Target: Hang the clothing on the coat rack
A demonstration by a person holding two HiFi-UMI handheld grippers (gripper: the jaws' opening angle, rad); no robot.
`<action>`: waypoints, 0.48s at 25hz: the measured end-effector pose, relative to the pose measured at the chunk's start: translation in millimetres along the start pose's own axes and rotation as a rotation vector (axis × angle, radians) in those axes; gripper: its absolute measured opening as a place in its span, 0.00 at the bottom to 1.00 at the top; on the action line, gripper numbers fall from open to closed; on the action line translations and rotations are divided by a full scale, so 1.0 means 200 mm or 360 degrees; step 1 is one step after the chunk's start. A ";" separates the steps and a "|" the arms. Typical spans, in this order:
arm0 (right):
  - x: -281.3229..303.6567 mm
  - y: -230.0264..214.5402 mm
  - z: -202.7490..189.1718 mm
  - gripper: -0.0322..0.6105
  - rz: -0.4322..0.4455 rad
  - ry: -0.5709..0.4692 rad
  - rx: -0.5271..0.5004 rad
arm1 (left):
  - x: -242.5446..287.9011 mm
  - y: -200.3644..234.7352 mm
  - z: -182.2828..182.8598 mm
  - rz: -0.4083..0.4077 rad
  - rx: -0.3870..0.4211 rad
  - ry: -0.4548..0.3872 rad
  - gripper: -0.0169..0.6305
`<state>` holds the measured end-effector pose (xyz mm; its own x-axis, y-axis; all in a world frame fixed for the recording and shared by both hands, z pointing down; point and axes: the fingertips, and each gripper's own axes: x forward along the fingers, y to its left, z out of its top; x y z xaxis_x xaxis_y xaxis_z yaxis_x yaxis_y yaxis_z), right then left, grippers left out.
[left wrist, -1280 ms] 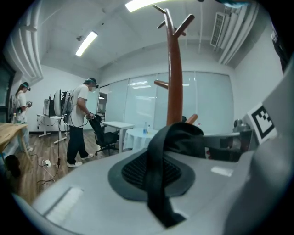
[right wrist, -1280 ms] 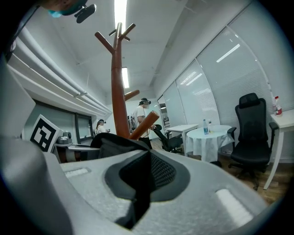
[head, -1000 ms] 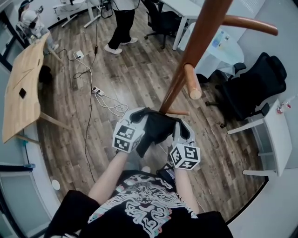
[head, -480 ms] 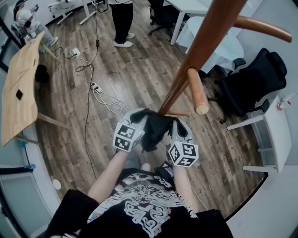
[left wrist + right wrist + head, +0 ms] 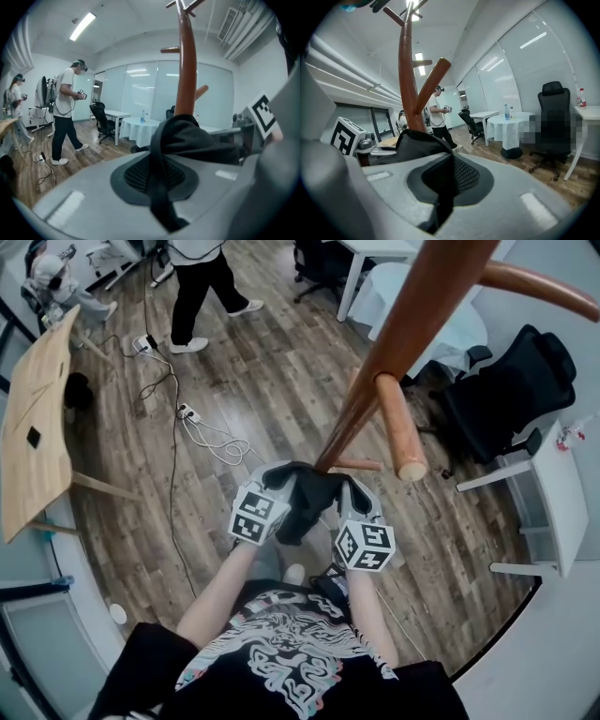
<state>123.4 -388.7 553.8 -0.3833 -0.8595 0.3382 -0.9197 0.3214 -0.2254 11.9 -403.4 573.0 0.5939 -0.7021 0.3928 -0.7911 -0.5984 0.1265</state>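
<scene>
A black garment [image 5: 309, 495] hangs stretched between my two grippers in front of my chest. My left gripper [image 5: 281, 493] is shut on its left edge, and the black cloth [image 5: 161, 180] runs down between the jaws. My right gripper [image 5: 343, 495] is shut on the right edge, with dark fabric [image 5: 440, 197] pinched in its jaws. The brown wooden coat rack [image 5: 394, 352] rises right behind the garment. One short peg [image 5: 398, 432] juts toward me above my right gripper, and a longer arm [image 5: 539, 287] reaches off to the upper right. The pole [image 5: 186, 70] fills the middle of the left gripper view.
A person [image 5: 202, 277] in a white top walks at the far side. Cables and a power strip [image 5: 192, 418] lie on the wood floor. A wooden table [image 5: 33, 427] stands at left, a black office chair [image 5: 516, 399] and a white desk [image 5: 553, 512] at right.
Both grippers have sunk a little with the garment, and the near peg now stands higher above them. The person at the back has walked to the left.
</scene>
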 end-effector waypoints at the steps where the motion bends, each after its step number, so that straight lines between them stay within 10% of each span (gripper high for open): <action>1: 0.00 0.00 -0.01 0.05 -0.0002 0.0009 0.0004 | 0.01 0.00 -0.02 -0.0011 -0.0001 0.0014 0.05; 12: 0.01 -0.01 -0.05 0.06 -0.0030 0.0023 0.0058 | 0.02 -0.02 -0.06 -0.0063 0.0021 0.0041 0.06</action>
<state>123.2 -387.8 564.7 -0.3674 -0.8594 0.3556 -0.9231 0.2904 -0.2520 16.4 -399.3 585.6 0.6208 -0.6674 0.4113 -0.7648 -0.6309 0.1305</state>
